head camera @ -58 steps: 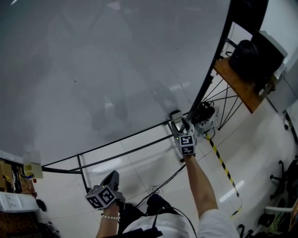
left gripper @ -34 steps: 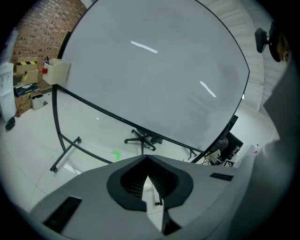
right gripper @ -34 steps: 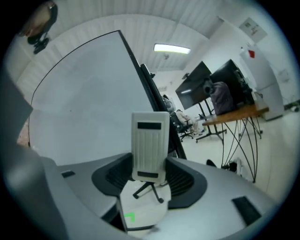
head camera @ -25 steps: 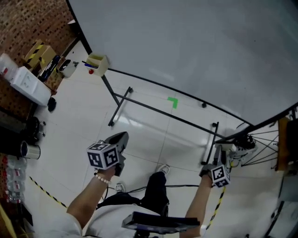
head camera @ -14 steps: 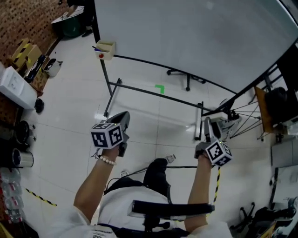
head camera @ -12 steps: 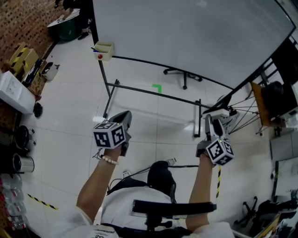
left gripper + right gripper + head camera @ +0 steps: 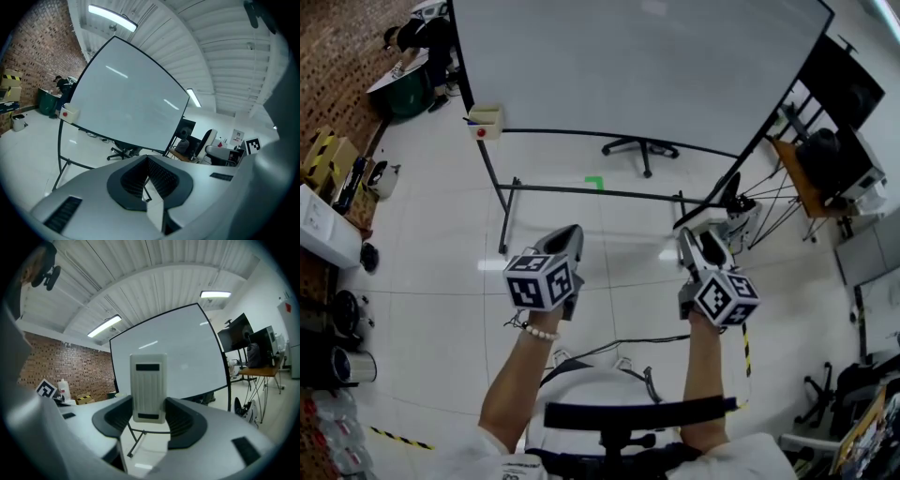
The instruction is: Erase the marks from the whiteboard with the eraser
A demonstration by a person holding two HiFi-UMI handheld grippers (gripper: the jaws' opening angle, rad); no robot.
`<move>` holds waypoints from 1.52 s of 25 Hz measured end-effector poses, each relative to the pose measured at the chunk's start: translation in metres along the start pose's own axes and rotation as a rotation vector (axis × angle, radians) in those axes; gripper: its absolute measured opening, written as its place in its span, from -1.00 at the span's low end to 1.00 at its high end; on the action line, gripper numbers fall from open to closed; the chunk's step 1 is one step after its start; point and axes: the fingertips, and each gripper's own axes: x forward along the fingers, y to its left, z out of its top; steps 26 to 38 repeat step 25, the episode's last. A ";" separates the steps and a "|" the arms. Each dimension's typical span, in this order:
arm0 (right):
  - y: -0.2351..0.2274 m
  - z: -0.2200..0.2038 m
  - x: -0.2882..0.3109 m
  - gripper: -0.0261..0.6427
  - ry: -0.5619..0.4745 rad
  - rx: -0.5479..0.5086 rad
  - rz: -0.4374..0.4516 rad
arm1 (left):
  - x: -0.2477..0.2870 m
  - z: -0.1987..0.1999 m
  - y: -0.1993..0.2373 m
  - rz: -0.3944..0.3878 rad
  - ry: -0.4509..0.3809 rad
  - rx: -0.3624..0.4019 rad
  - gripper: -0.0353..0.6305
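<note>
The whiteboard [image 7: 637, 66] stands on a black frame across the room, and I see no marks on its face. It also fills the middle of the left gripper view [image 7: 126, 103] and the right gripper view [image 7: 187, 357]. My right gripper [image 7: 692, 239] is held up at the right, well short of the board. It is shut on a pale ribbed eraser [image 7: 149, 385] that stands upright between its jaws [image 7: 149, 412]. My left gripper [image 7: 570, 234] is at the left, shut [image 7: 147, 189] with nothing in it.
A small yellow box [image 7: 486, 122] hangs on the board's left post. An office chair base [image 7: 639, 150] shows behind the board, with green floor tape [image 7: 595, 183] nearby. A wooden desk [image 7: 802, 178] and a wheel stand at the right. Cables [image 7: 619, 345] lie on the floor.
The head view has swung and pulled back, so the whole board now shows farther off. Both grippers have come up toward the middle. The right one still holds the eraser.
</note>
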 end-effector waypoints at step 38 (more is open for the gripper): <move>-0.016 -0.005 0.007 -0.19 0.050 0.049 0.071 | 0.012 0.006 -0.032 0.052 -0.037 -0.006 -0.93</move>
